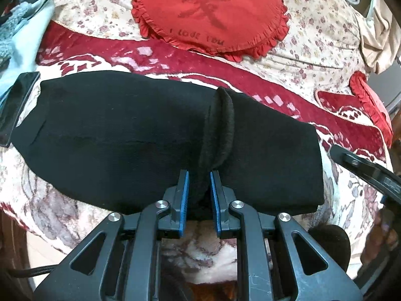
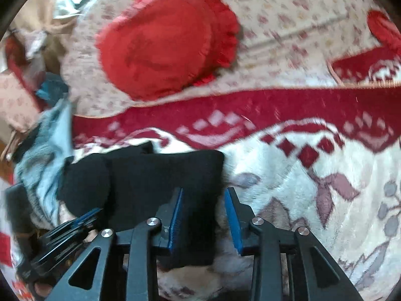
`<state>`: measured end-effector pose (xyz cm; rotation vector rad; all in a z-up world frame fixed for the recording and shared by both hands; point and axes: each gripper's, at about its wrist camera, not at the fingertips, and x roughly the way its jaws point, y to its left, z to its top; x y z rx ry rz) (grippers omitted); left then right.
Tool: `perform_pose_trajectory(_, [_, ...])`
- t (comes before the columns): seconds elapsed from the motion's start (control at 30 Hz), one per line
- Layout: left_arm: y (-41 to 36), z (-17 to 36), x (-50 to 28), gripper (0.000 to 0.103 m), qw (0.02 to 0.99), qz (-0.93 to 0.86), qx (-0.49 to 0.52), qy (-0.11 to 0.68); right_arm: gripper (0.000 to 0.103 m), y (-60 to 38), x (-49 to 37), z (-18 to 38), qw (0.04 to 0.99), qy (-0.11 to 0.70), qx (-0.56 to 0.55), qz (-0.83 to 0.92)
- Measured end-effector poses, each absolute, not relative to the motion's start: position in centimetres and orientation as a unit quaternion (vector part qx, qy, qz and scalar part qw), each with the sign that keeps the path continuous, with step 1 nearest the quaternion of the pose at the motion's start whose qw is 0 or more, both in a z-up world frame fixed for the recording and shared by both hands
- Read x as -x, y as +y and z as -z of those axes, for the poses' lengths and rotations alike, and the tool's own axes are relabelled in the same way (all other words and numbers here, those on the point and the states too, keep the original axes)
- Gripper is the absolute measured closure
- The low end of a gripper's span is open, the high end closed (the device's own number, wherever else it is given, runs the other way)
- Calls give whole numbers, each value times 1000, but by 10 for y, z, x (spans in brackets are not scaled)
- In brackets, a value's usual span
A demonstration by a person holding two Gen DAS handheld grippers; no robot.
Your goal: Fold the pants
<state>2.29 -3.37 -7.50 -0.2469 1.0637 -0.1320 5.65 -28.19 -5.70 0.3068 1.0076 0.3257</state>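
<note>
Pinching a raised ridge of black cloth, the left tongs (image 1: 198, 175) are closed on the pants (image 1: 125, 135), their blue pads pressed in from both sides at the near edge of the garment. The pants lie folded into a long dark band across a fleecy blanket (image 1: 351, 200) patterned in cream and dark red, spread over a bed.

On the right wrist view, blurred, the right tongs (image 2: 203, 195) stand parted, the pads gripping nothing; the right end of the pants (image 2: 160, 175) lies under the left pad, and the right pad is over bare blanket (image 2: 300, 188).

At the pants' left end lies a dark flat object (image 1: 17, 105), next to pale blue cloth (image 1: 22, 50). Farther back, a round red cushion (image 1: 208, 12) with a frilled edge rests on a floral sheet (image 1: 313, 25), and a second red cushion (image 1: 371, 100) sits at the right.
</note>
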Motion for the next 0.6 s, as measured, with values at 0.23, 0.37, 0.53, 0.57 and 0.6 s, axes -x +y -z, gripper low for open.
perform_pose_trajectory(0.23, [-18, 64, -15, 60, 855, 47, 139, 498, 71, -242, -42, 58, 844, 482, -107, -211])
perform_pose_trajectory(0.37, [-5, 54, -9, 59, 863, 32, 142, 485, 71, -223, -43, 93, 823, 518, -88, -216])
perform_pose_trajectory(0.53, [18, 45, -2, 54, 866, 17, 162, 472, 71, -207, -41, 75, 824, 514, -71, -228])
perform_pose_trajectory(0.57, [23, 43, 0, 54, 868, 13, 167, 468, 71, -203, -41, 71, 825, 511, -68, -230])
perform_pose_trajectory(0.6, [28, 41, 1, 54, 868, 9, 171, 466, 71, -197, -40, 65, 828, 506, -61, -234])
